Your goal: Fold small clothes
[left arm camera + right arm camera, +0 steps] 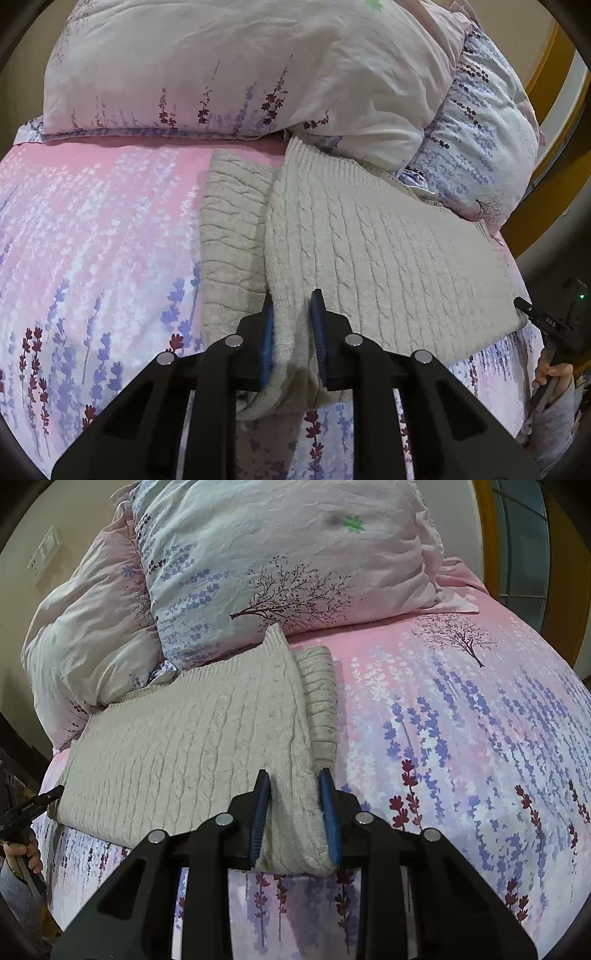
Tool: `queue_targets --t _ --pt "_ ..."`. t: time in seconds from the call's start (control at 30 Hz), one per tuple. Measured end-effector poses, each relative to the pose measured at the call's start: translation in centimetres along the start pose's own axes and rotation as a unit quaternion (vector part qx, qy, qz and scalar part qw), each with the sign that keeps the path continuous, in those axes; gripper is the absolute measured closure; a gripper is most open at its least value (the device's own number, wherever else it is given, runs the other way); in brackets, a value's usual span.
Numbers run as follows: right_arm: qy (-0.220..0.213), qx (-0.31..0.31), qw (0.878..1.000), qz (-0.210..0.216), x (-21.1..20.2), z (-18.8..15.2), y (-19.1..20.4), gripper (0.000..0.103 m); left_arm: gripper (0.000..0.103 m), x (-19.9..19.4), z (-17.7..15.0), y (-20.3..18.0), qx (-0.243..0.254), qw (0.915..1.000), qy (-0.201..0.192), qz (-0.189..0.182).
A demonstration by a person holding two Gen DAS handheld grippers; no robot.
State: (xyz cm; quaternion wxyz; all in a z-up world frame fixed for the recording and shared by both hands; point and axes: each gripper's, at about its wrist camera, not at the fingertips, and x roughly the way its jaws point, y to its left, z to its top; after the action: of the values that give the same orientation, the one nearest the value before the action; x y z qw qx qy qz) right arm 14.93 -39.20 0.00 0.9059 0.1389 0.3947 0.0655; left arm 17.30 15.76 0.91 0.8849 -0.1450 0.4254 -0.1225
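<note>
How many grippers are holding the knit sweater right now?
2. The left gripper pinches the sweater's folded near edge; the right gripper pinches a thick fold of it in its own view.

Two wrist fisheye views, low over the bed and very near the knit.

Each camera looks forward along its own jaws, set bottom centre. The left wrist view faces the sweater (369, 251) with the bedspread (92, 229) in the left half and pillows (229, 62) across the top; the right wrist view has the sweater (177, 746) at left and bedspread (461, 738) at right. Both share the sweater, pillows (288, 554) and bedspread, and each catches the other handheld gripper at a lower frame edge.
</note>
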Motion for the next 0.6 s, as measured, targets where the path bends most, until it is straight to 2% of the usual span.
queue_targets --t 0.1,0.13,0.17,0.2,0.23,0.3,0.33,0.6 --pt "0.001 -0.010 1.000 0.001 0.1 -0.1 0.4 0.067 0.084 0.0 0.0 -0.1 0.003 1.0000 0.000 0.004" --pt "0.000 -0.020 1.000 -0.007 0.1 -0.2 0.8 0.069 0.084 0.1 -0.1 -0.1 0.003 1.0000 0.000 0.005" --pt "-0.001 -0.029 0.999 -0.013 0.2 -0.2 1.0 0.079 0.084 0.1 0.0 -0.1 0.003 1.0000 0.000 0.005" --pt "-0.002 -0.034 0.999 -0.015 0.2 -0.2 1.0 0.084 0.084 0.0 -0.1 -0.1 0.001 1.0000 -0.001 0.004" --pt "-0.005 -0.029 1.000 -0.009 0.1 -0.2 0.9 0.085 0.084 0.0 -0.1 -0.1 0.000 1.0000 -0.002 0.003" --pt "-0.013 -0.015 1.000 0.003 -0.4 -0.2 0.5 0.088 0.094 -0.1 -0.1 0.0 -0.005 1.0000 -0.006 -0.004" --pt "-0.021 -0.007 1.000 0.009 -0.8 -0.1 0.3 0.088 0.095 -0.2 -0.1 0.2 -0.010 0.9999 -0.009 -0.007" --pt "-0.065 0.006 0.997 0.034 -4.1 -0.6 0.2 0.092 0.096 -2.6 -1.2 2.4 -0.051 0.9972 -0.021 -0.050"
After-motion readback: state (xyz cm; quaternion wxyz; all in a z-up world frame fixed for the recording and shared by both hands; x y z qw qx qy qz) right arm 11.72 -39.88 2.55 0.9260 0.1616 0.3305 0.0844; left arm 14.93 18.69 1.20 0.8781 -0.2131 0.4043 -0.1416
